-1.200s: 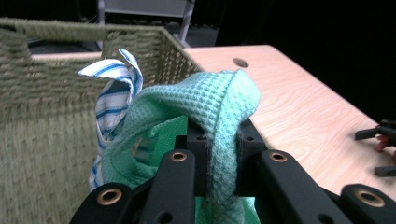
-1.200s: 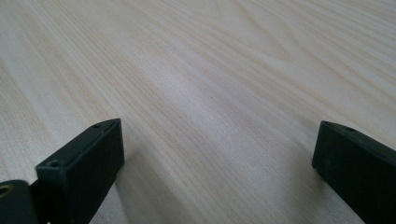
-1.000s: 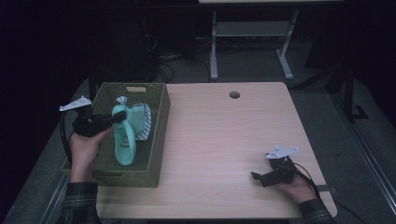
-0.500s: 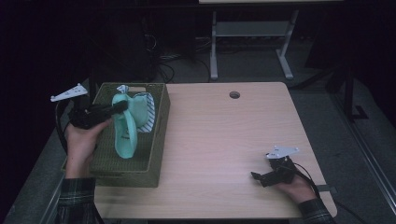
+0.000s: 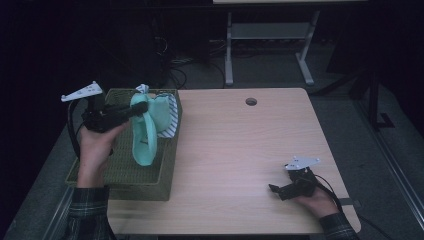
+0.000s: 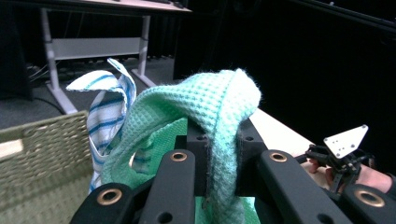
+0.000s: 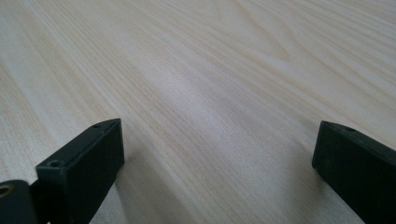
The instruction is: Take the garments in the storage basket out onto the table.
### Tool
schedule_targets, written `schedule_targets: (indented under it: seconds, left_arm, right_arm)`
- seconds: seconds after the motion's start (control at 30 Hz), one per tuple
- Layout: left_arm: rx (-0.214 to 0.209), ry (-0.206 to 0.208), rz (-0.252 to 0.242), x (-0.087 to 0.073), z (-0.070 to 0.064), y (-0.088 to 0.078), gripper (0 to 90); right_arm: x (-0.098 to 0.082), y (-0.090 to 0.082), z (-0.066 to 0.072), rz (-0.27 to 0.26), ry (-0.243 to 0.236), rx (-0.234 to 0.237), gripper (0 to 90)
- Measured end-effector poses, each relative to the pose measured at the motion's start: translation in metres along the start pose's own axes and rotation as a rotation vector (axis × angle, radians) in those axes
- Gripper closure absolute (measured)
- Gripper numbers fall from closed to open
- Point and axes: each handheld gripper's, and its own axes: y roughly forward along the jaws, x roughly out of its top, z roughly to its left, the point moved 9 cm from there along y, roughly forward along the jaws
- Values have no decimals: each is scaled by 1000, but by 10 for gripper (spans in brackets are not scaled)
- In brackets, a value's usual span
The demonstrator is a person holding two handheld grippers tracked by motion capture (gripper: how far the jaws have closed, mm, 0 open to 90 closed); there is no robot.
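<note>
A mint-green waffle cloth (image 5: 145, 135) hangs over the woven basket (image 5: 120, 175) at the table's left, pinched at its top by my left gripper (image 5: 139, 108). In the left gripper view the green cloth (image 6: 219, 107) is squeezed between the two black jaws and drapes over them. A blue-and-white striped cloth (image 5: 170, 117) lies in the basket's far end and is lifted partly beside the green one; the striped cloth (image 6: 105, 107) stands up at left. My right gripper (image 5: 276, 190) rests low on the table near its front right, jaws wide apart (image 7: 219, 154) over bare wood.
The light wooden table (image 5: 240, 150) has a round cable hole (image 5: 251, 101) near its far edge. Beyond it stand a desk frame (image 5: 270, 45) and cables on a dark floor. The basket fills the table's left side.
My left gripper has risen and drawn back to the left, pulling the green cloth higher out of the basket. The right gripper has not moved.
</note>
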Motion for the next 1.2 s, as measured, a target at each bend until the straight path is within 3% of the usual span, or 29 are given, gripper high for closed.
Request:
schedule_targets:
  seconds: [0.33,0.5,0.83,1.2]
  left_arm:
    - [-78,46,-10,15,-34,23,800]
    - [-100,53,-8,15,-44,34,800]
    - [-151,57,15,4,-66,64,800]
    - [-174,62,36,-13,-83,90,800]
  right_arm:
    - [0,0,0,0,0,0,20]
    - [0,0,0,0,-1,0,20]
    - [0,0,0,-1,0,0,20]
    - [0,0,0,-2,2,1,20]
